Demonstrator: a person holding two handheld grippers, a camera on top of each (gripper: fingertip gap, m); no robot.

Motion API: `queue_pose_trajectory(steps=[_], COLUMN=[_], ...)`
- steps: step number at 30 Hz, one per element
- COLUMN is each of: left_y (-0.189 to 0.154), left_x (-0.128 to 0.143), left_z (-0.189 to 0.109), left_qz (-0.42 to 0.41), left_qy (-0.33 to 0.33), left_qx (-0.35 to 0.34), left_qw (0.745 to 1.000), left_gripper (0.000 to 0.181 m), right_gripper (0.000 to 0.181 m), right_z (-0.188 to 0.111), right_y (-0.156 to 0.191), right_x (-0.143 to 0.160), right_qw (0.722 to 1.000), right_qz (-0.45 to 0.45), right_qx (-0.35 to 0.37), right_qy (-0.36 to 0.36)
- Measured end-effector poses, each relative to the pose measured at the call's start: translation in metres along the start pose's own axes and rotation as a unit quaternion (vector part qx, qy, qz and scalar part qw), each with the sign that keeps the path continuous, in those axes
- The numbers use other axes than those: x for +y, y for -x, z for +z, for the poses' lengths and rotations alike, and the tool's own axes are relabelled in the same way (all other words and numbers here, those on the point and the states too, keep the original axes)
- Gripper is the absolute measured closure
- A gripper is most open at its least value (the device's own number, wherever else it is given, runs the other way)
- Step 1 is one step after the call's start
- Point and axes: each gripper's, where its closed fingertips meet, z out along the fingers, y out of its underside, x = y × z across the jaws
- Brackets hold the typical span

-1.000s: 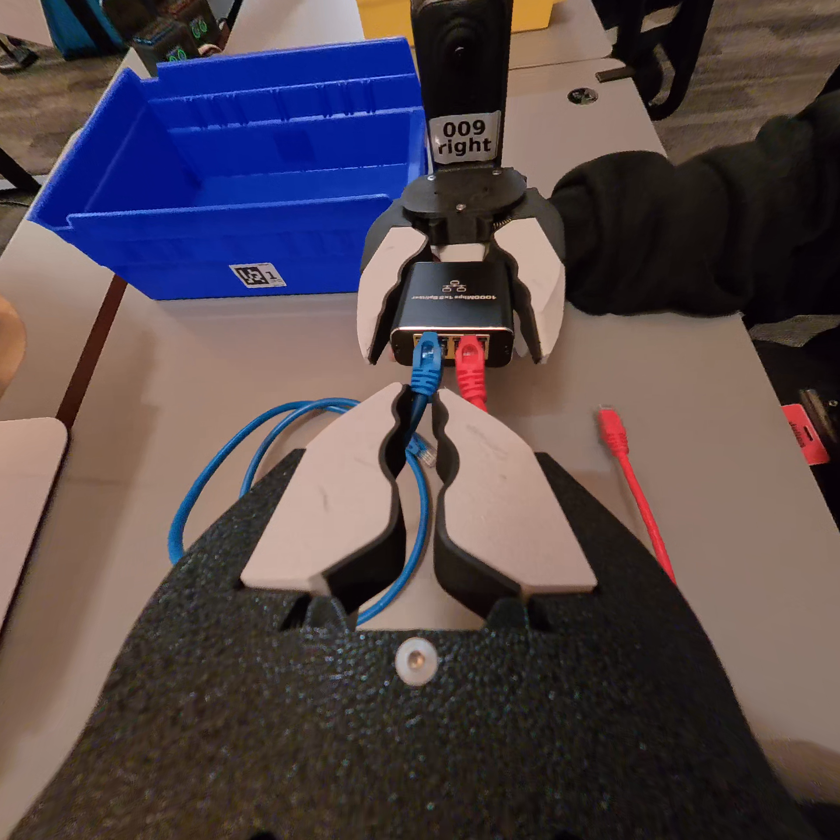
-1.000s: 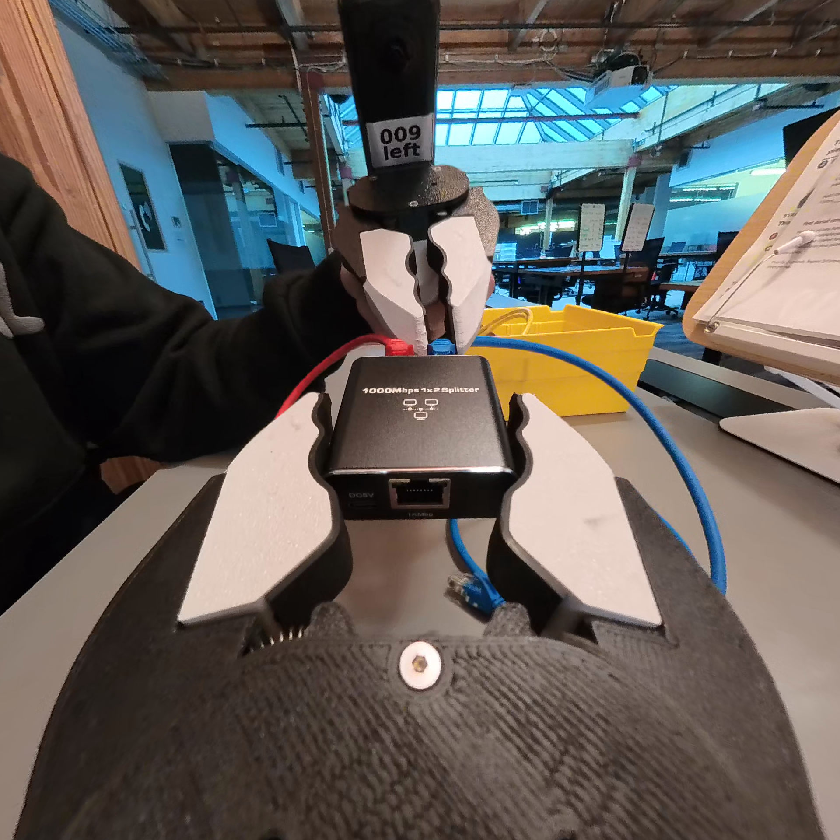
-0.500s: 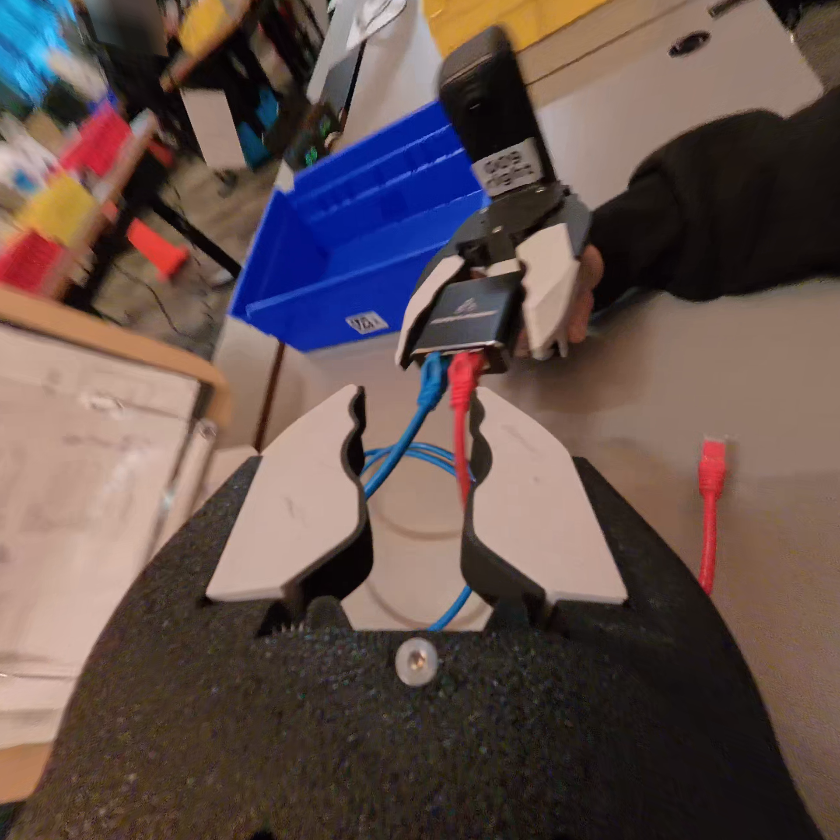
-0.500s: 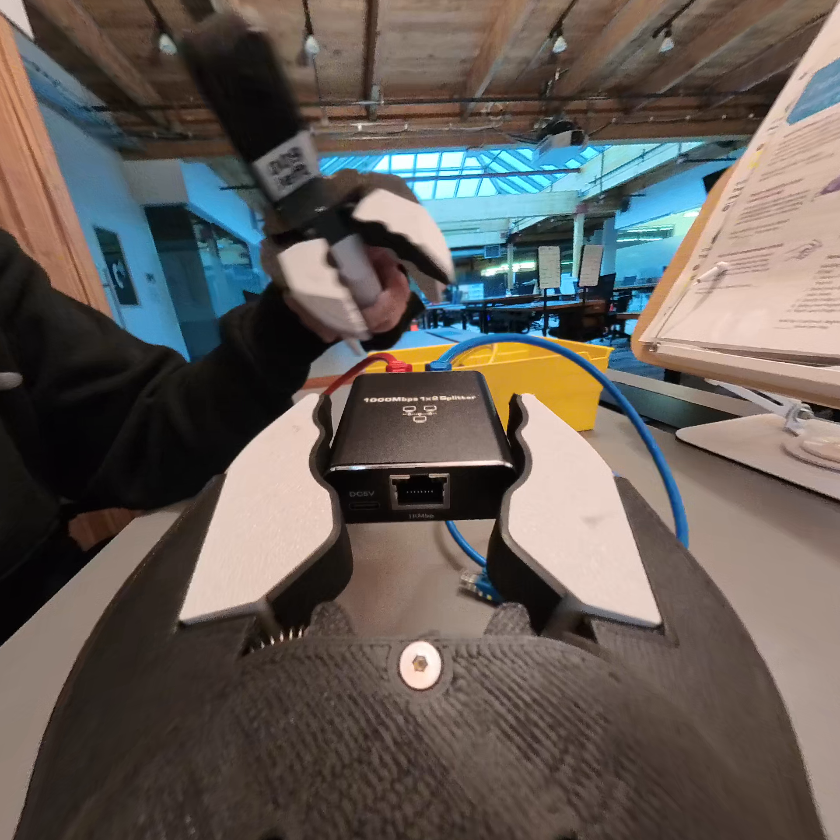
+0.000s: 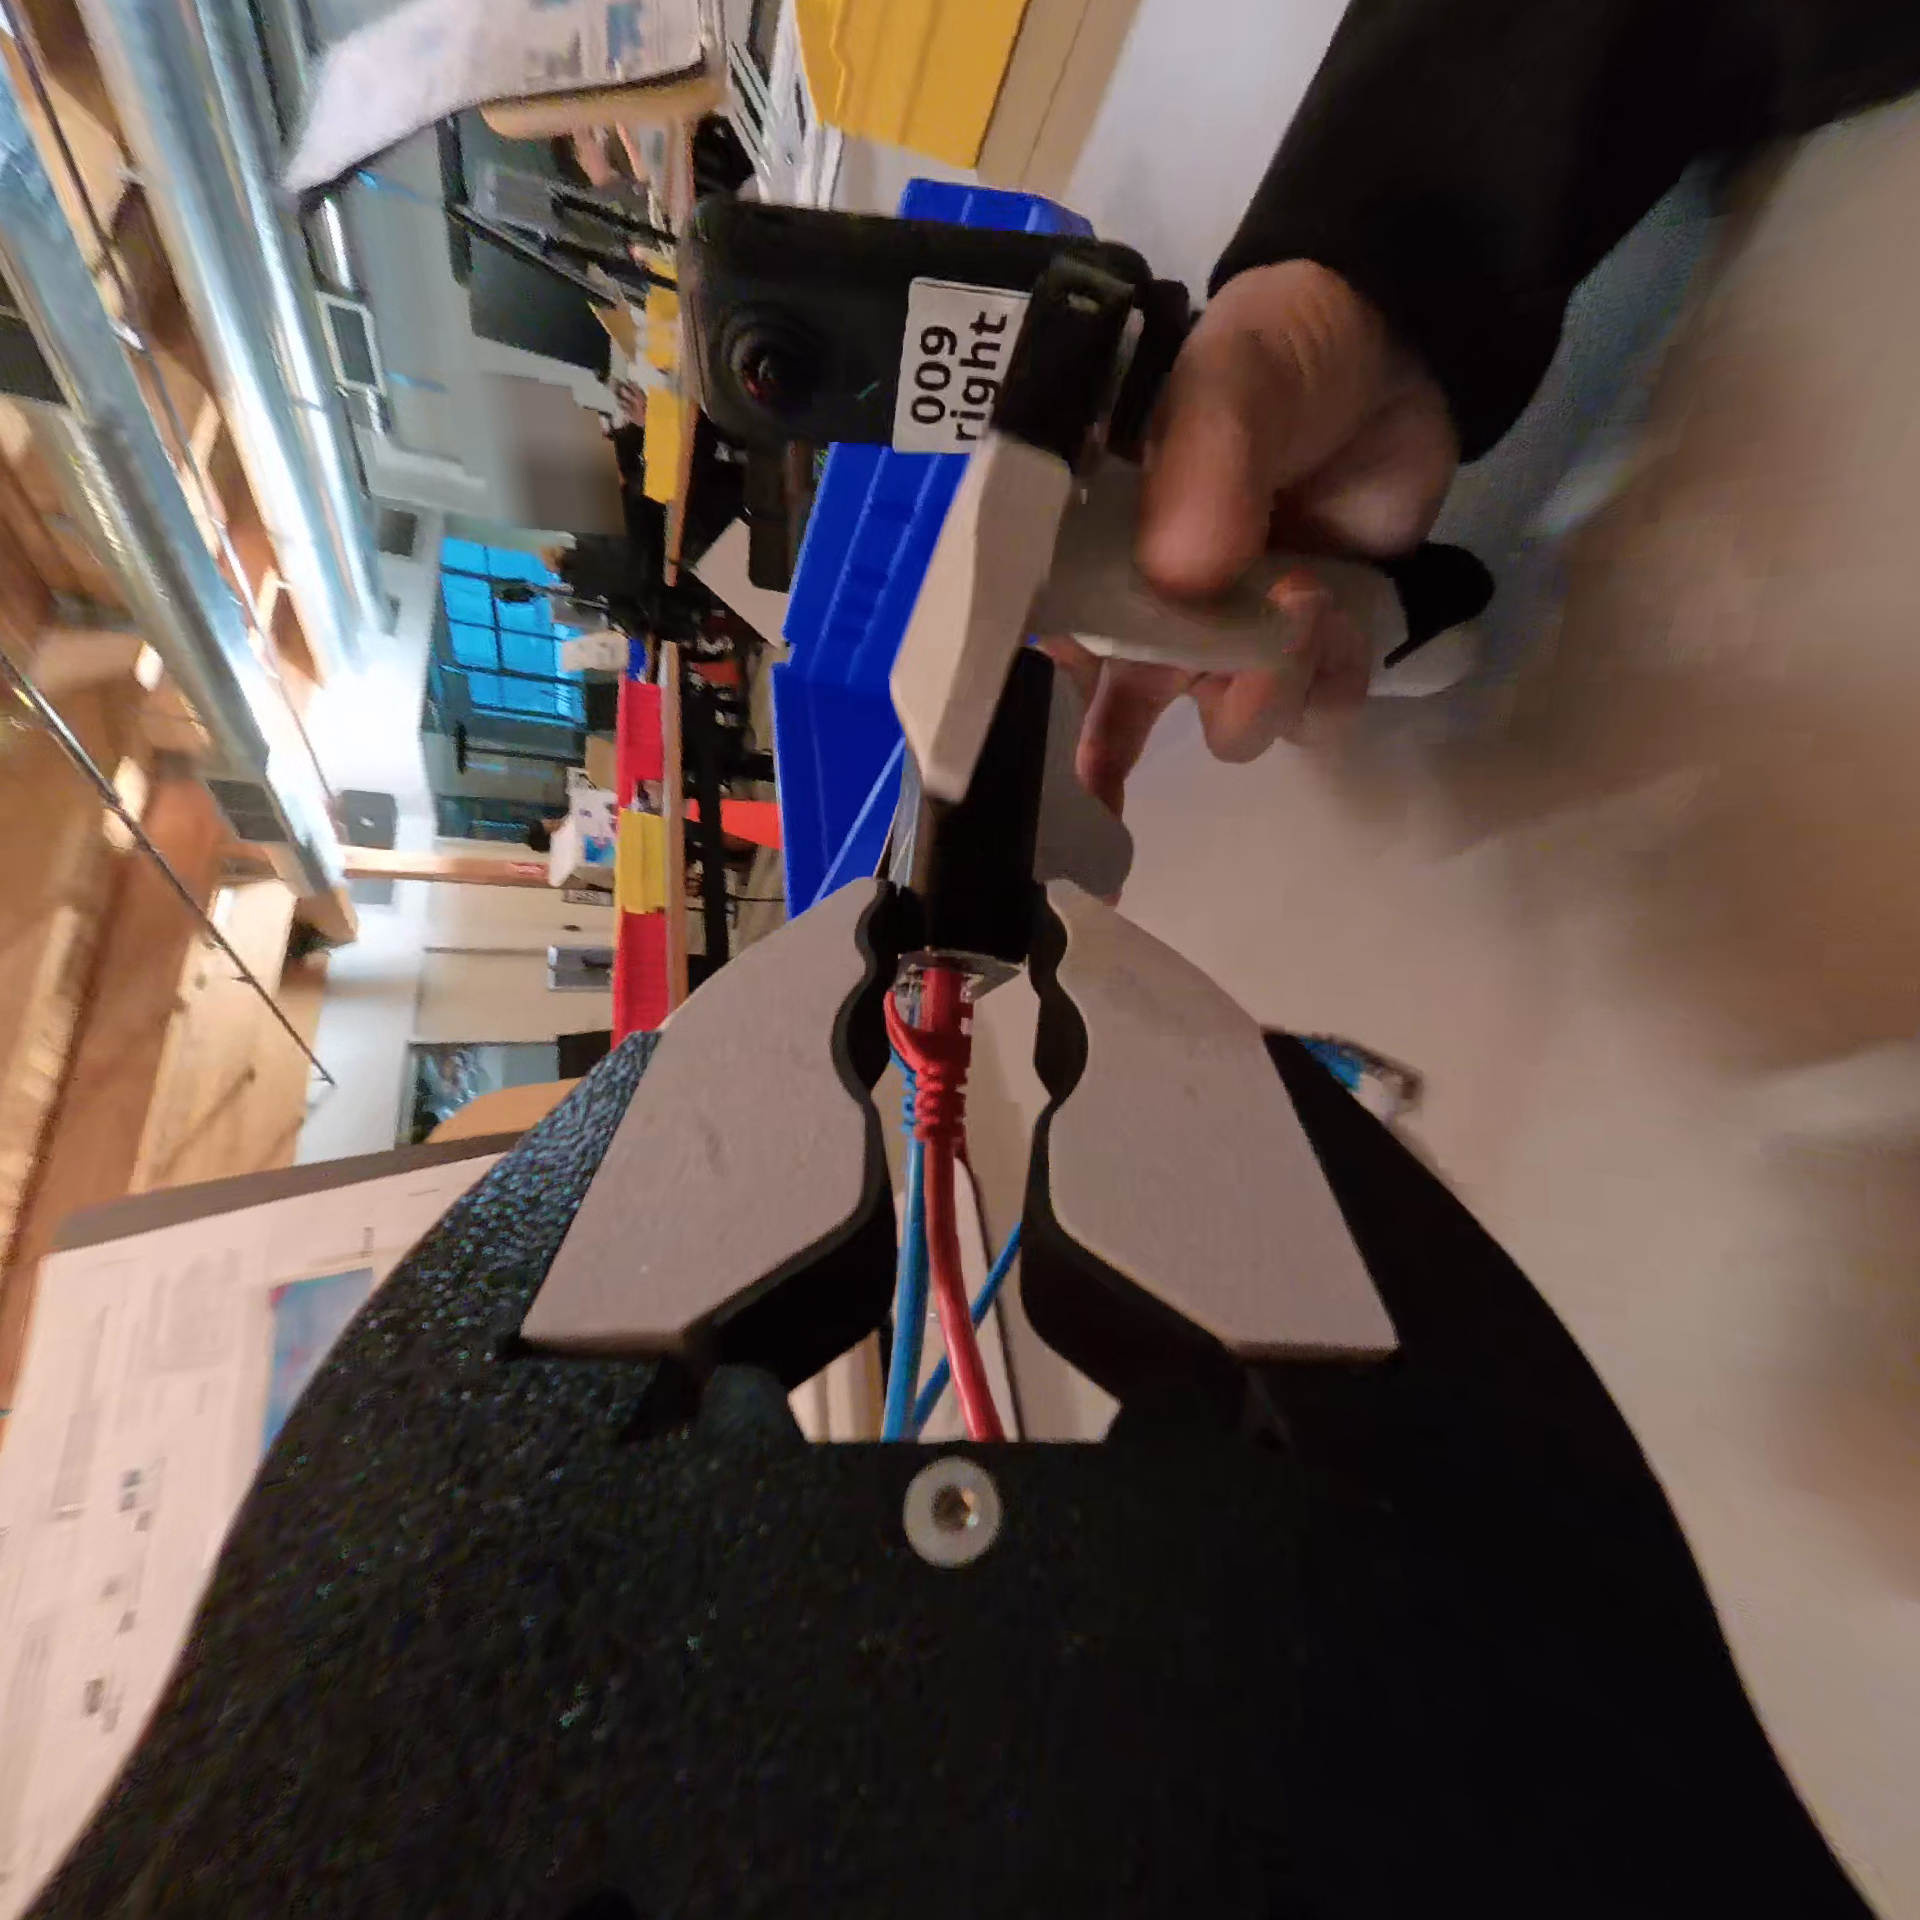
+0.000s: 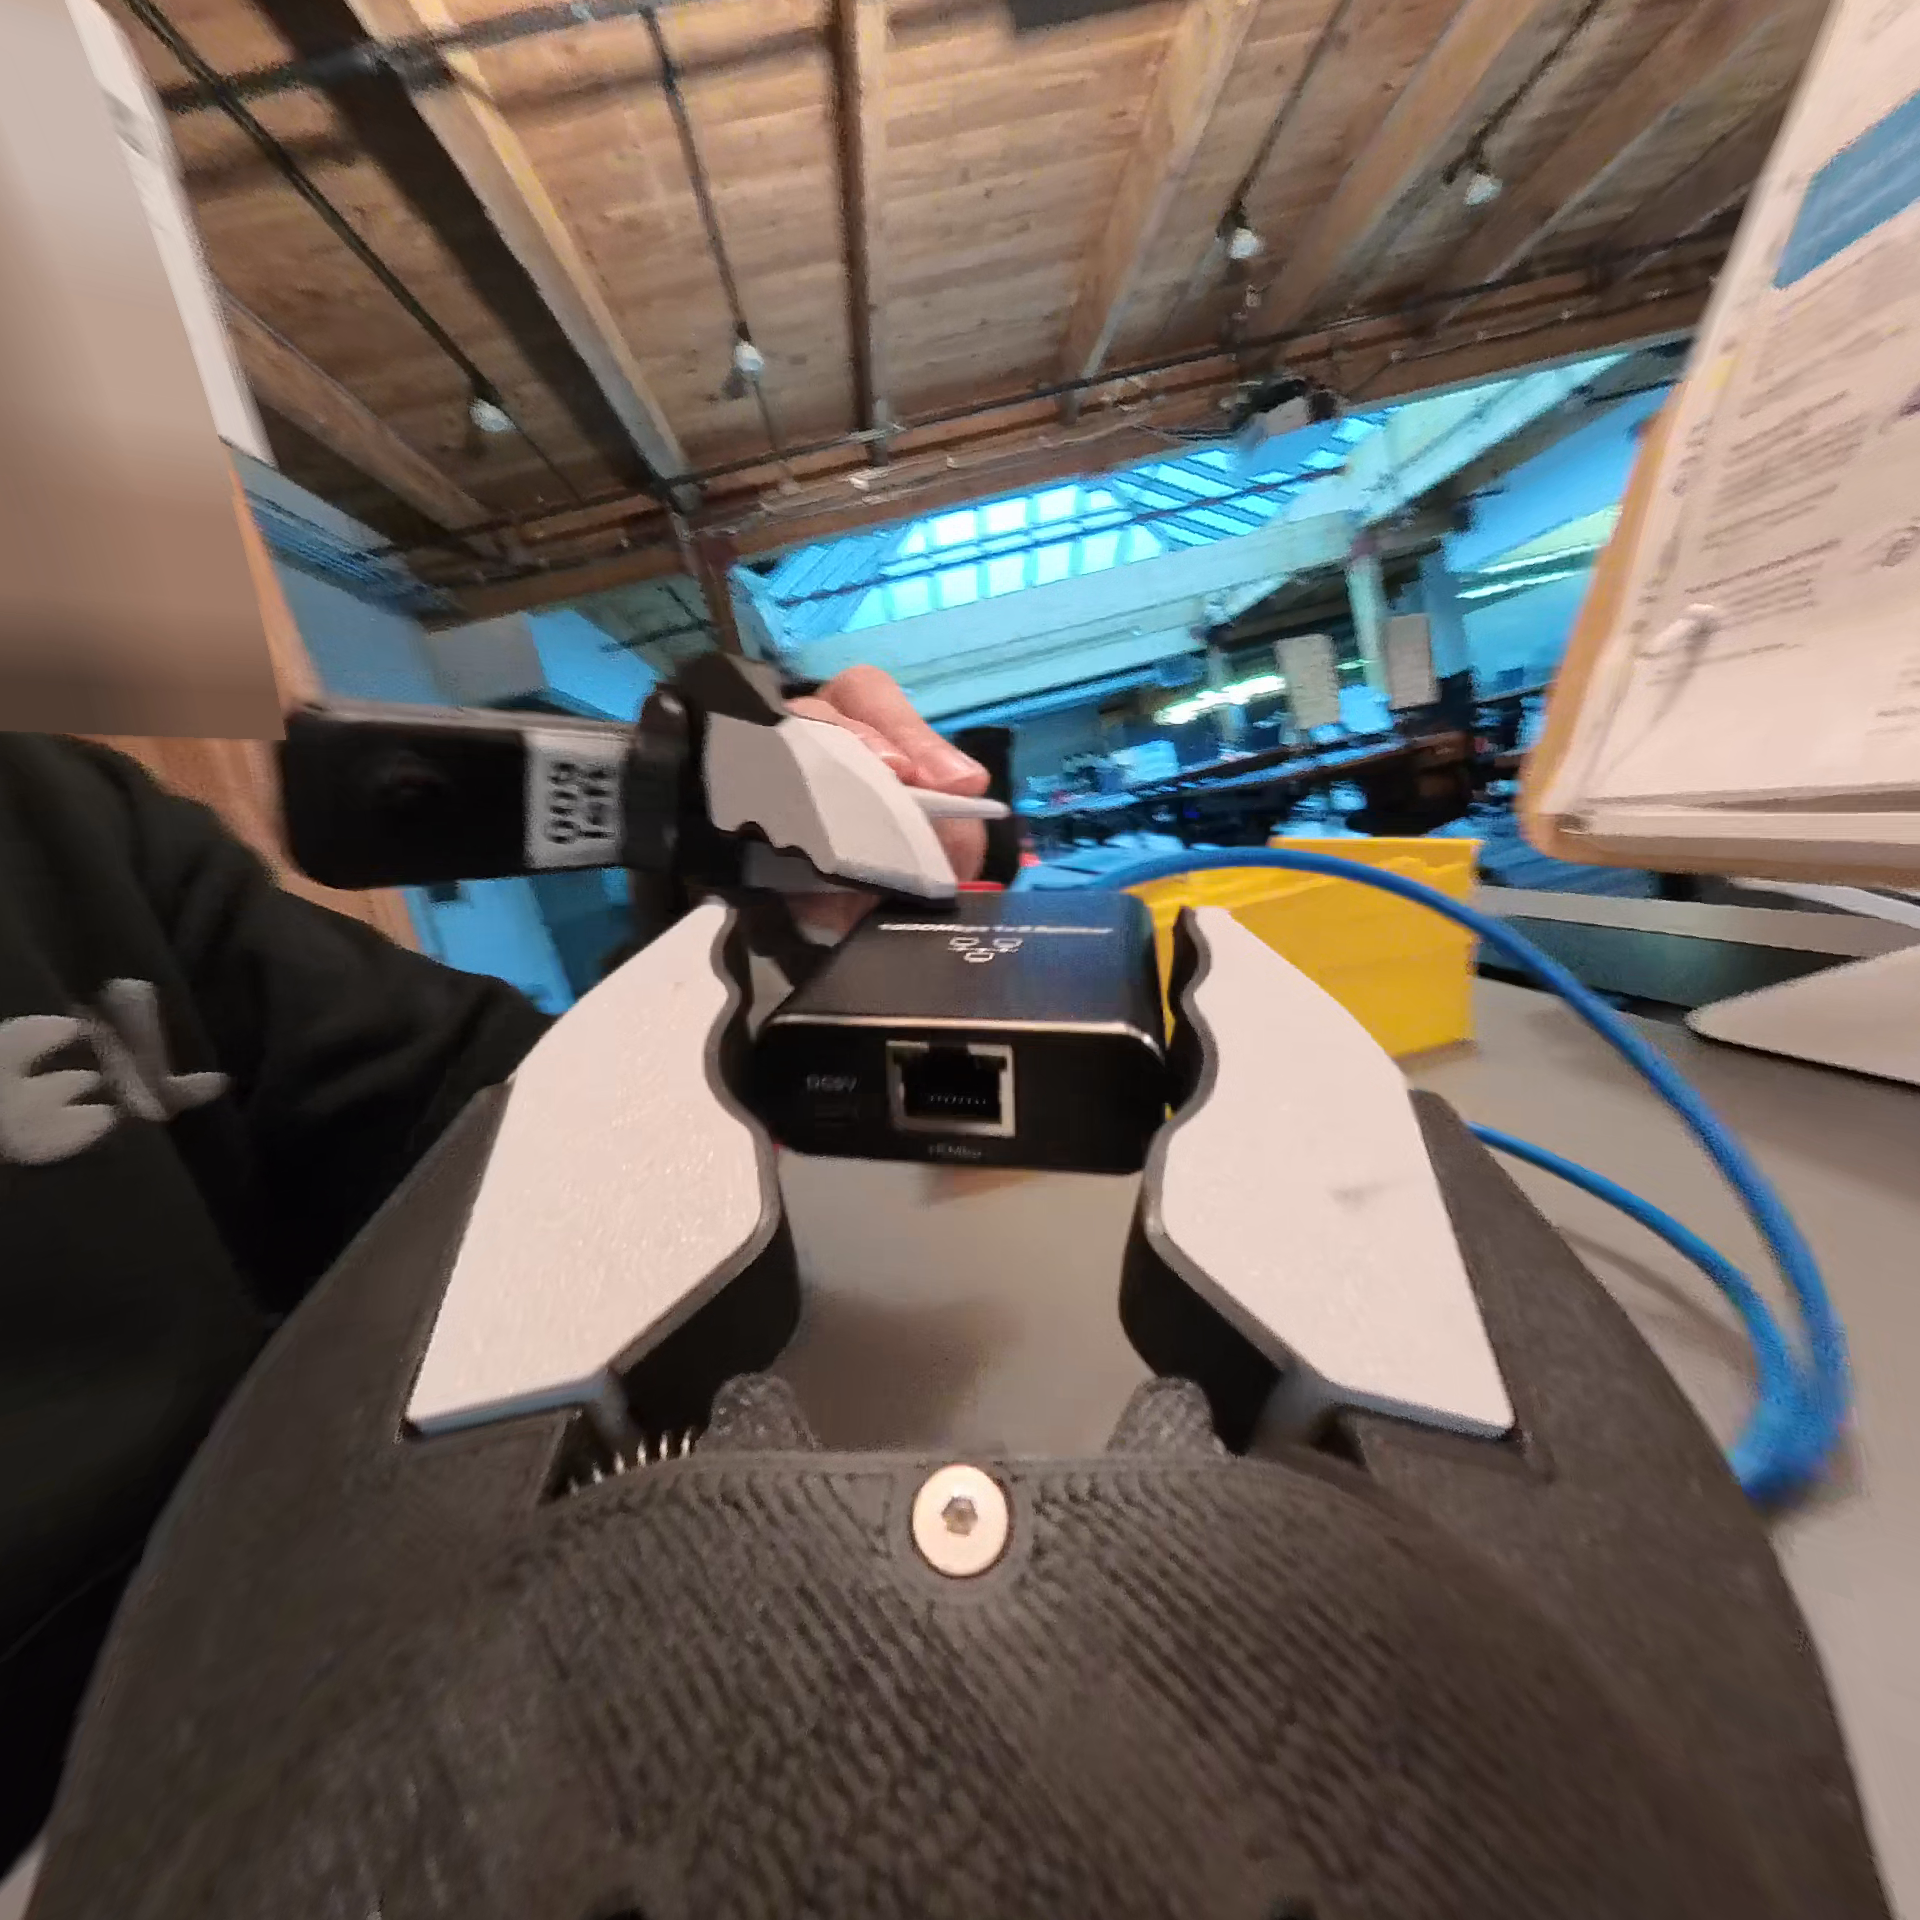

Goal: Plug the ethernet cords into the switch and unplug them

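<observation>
The black switch [image 6: 966, 997] is clamped by its sides in my right gripper [image 6: 956, 925], with its single-port face toward the camera. In the left wrist view the switch [image 5: 977, 831] shows edge-on. A red plug [image 5: 935, 1029] sits in its far ports, with the blue cord [image 5: 904, 1247] just behind it. My left gripper [image 5: 966, 914], rolled a quarter turn, has its jaws partly apart astride the switch's port end, above and below it. The red plug is between the jaws with a gap on one side. In the right wrist view the left gripper [image 6: 883, 873] has its upper fingertip at the switch's top.
The blue cord [image 6: 1558, 987] loops over the grey table [image 6: 1621, 1122] to a loose plug [image 6: 1787, 1444]. A yellow bin [image 6: 1351, 935] and a document stand [image 6: 1766, 520] are behind. A blue bin [image 5: 862, 582] stands beyond the switch. A person's hand [image 5: 1278, 447] holds the right gripper.
My left gripper let go of the blue cord, opened, rolled a quarter turn and moved in over the switch's port end, jaws narrower than half a second ago. The right gripper keeps hold of the switch.
</observation>
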Motion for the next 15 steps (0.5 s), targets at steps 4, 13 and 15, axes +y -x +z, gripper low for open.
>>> queue_pose_trajectory(steps=[4, 13, 15], left_y=[0.013, 0.016, 0.015], left_x=[-0.018, -0.054, -0.054], left_z=[-0.023, -0.046, -0.047], left_qz=[0.018, 0.017, 0.006], left_qy=[-0.05, -0.129, -0.141], left_qx=[-0.007, 0.009, 0.017], left_qw=[0.999, 0.991, 0.99], left_gripper=[0.158, 0.158, 0.158], right_gripper=[0.082, 0.097, 0.102], right_z=[-0.009, -0.001, 0.001], right_y=[0.018, 0.073, 0.074], right_x=[-0.025, -0.026, -0.023], right_qw=[0.991, 0.965, 0.969], right_qz=[0.096, 0.099, 0.069], right_qx=[-0.085, -0.237, -0.231], right_qy=[-0.023, 0.048, 0.051])
